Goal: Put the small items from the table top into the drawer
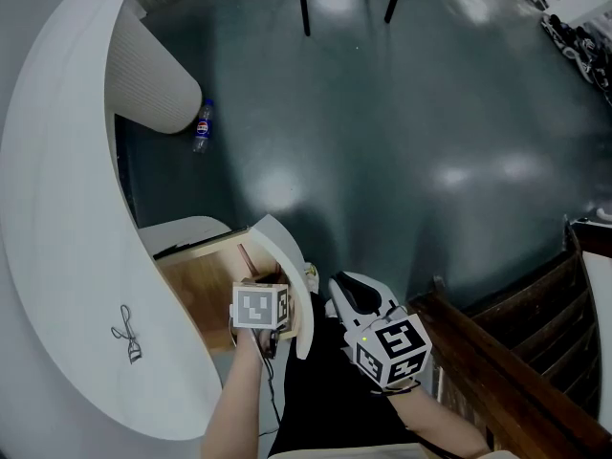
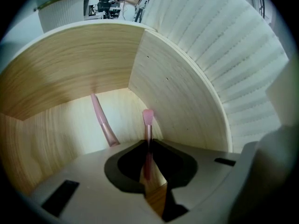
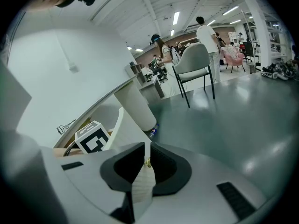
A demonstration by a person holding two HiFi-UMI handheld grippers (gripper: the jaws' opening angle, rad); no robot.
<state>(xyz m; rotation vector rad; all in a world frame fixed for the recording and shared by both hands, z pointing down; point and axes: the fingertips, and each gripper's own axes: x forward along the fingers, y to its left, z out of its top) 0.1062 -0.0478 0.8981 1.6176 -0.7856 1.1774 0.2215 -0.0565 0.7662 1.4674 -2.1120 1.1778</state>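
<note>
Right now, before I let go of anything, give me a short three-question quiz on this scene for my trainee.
1. True or false: the left gripper is shut on a pink stick.
2. What lies on the floor of the open drawer? A) a second pink stick B) a spoon C) a battery
3. What is pinched between the jaws of the right gripper?
Key: 1 true. 2 A. 3 a tiny gold-coloured item, too small to identify.
</note>
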